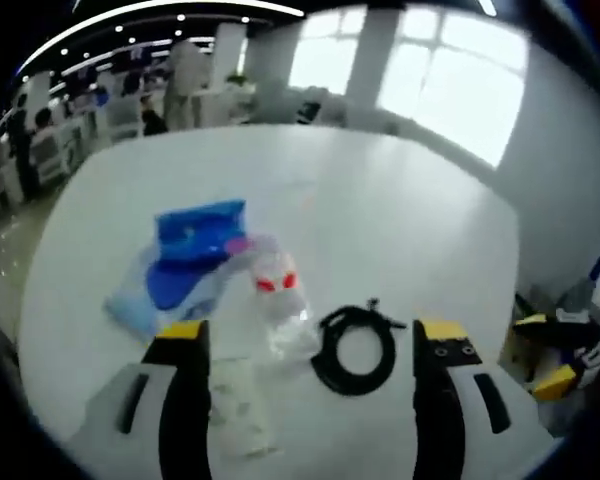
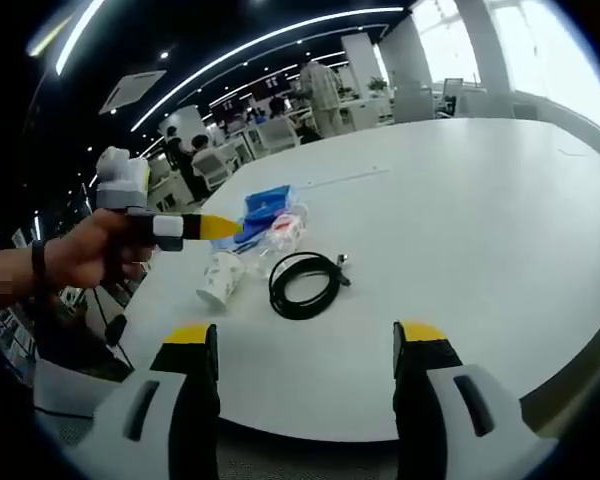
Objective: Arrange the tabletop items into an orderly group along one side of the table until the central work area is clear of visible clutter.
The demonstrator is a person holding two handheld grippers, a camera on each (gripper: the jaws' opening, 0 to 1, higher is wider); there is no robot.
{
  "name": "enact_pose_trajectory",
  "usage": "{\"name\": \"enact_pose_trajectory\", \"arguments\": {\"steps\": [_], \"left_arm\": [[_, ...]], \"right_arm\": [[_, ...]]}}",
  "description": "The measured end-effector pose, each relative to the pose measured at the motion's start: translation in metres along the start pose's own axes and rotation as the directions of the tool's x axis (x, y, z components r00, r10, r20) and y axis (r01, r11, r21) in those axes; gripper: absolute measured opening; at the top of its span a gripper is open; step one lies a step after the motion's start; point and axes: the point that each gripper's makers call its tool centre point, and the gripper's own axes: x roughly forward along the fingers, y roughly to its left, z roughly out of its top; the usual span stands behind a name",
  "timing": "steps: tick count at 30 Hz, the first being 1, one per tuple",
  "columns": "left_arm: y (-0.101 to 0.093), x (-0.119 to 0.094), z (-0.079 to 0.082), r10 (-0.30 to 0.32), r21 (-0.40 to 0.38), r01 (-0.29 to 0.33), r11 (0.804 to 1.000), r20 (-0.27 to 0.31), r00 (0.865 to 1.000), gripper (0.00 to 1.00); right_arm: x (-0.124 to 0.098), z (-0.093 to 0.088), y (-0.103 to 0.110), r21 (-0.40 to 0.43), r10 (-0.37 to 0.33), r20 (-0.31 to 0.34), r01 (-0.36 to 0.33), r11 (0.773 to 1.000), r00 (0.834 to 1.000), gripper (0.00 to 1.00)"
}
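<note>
Both grippers I read as jaws spread, nothing between them: left gripper (image 1: 311,345) hangs above the coiled black cable (image 1: 355,348), right gripper (image 2: 305,348) sits back near the white table (image 2: 480,200) edge. Beside the cable lie a clear plastic bottle (image 1: 280,300) with red label and a clear cup (image 2: 220,277) on its side. Beyond the bottle lies a blue pouch (image 1: 195,250).

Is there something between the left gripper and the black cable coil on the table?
Nothing visible. In the left gripper view the open left gripper faces the black cable coil directly. The clear plastic bottle lies just beside the coil, toward the blue bag, not in front of it.
</note>
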Motion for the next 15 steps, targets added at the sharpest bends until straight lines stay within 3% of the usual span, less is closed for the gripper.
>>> {"name": "enact_pose_trajectory", "arguments": {"steps": [10, 11, 15], "left_arm": [[0.01, 0.054, 0.002, 0.0, -0.012, -0.002, 1.0, -0.12, 0.993, 0.76], [0.012, 0.06, -0.006, -0.003, -0.015, 0.0, 1.0, -0.177, 0.984, 0.74], [0.017, 0.075, -0.008, 0.001, -0.055, -0.013, 0.998, -0.208, 0.978, 0.7]], "right_arm": [[0.002, -0.003, -0.002, -0.007, -0.007, -0.02, 0.006, 1.0, 1.0, 0.7], [0.002, -0.003, -0.002, -0.004, -0.006, -0.02, 0.006, 1.0, 1.0, 0.7], [0.003, -0.003, -0.004, 0.001, -0.011, -0.022, 0.011, 1.0, 1.0, 0.7]]}}
